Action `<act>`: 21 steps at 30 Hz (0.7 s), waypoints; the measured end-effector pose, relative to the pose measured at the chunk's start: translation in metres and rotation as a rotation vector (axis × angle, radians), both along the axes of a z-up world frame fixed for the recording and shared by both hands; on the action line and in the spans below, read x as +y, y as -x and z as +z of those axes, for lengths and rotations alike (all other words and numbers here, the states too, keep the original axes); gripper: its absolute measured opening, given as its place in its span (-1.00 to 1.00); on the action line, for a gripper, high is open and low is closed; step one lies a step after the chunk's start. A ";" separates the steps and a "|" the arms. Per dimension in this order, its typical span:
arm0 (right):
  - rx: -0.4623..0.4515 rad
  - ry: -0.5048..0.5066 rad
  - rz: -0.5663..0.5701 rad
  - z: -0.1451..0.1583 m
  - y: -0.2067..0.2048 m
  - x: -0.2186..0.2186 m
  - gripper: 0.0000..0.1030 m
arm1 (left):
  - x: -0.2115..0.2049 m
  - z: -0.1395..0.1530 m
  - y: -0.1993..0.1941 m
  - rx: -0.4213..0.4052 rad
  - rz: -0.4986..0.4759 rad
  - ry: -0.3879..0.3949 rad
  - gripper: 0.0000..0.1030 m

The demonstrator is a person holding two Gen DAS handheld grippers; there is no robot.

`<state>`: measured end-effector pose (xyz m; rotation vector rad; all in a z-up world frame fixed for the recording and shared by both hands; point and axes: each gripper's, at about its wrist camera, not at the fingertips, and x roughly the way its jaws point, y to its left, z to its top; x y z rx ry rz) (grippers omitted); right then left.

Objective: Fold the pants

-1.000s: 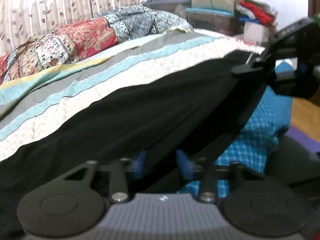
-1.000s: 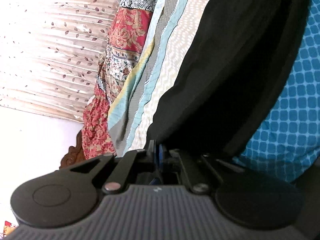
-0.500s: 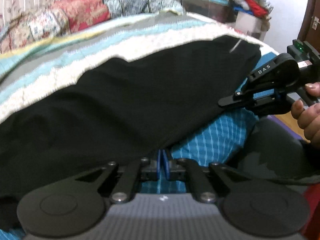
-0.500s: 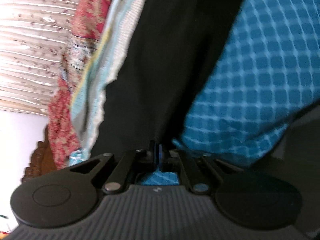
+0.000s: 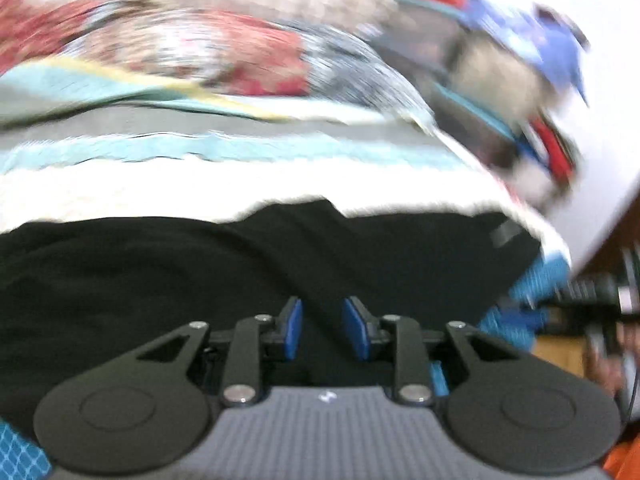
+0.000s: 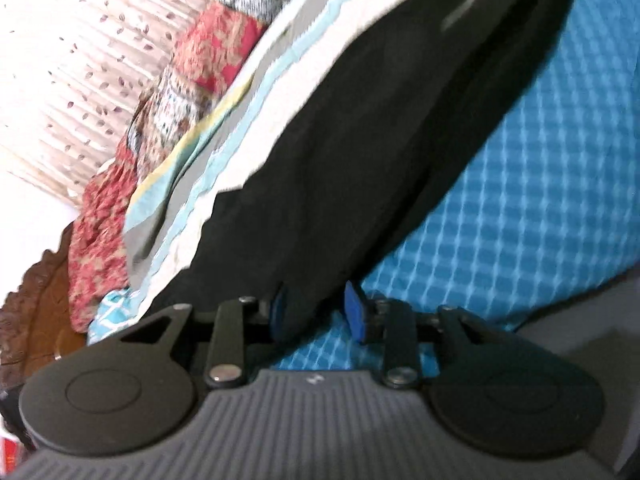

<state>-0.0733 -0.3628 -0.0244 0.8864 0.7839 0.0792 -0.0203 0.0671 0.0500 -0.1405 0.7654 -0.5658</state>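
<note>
The black pants (image 5: 240, 264) lie spread flat on the bed, across the striped cover and the blue checked sheet. In the left wrist view my left gripper (image 5: 322, 330) is open just above the pants' near edge, with black cloth showing between its blue pads (image 5: 294, 328). In the right wrist view the pants (image 6: 360, 152) run as a long black band from top right to the gripper. My right gripper (image 6: 318, 312) is open over the pants' near edge and the blue sheet; its left pad is partly hidden by cloth.
The striped bed cover (image 5: 240, 148) and patterned pillows (image 5: 200, 48) lie beyond the pants. The blue checked sheet (image 6: 520, 184) covers the near side. Stacked boxes and clothes (image 5: 500, 80) stand past the bed's far right corner. A carved wooden headboard (image 6: 36, 300) is at left.
Both grippers were shut half a second ago and are now open. The pants have been let go and lie flat on the bed. The left view has swung up.
</note>
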 end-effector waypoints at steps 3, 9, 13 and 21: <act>-0.054 0.030 0.000 0.004 -0.007 0.003 -0.34 | 0.029 -0.007 -0.022 0.032 0.140 0.071 -0.51; -0.065 0.094 0.046 -0.014 -0.038 0.011 -0.33 | 0.069 -0.053 -0.043 0.219 0.425 -0.067 -0.53; -0.025 0.107 0.001 -0.039 -0.047 -0.013 -0.99 | 0.102 -0.076 -0.030 0.287 0.510 -0.023 -0.89; -0.190 0.089 -0.277 -0.008 0.008 -0.096 -0.21 | 0.094 -0.040 -0.016 0.219 0.475 0.040 -0.64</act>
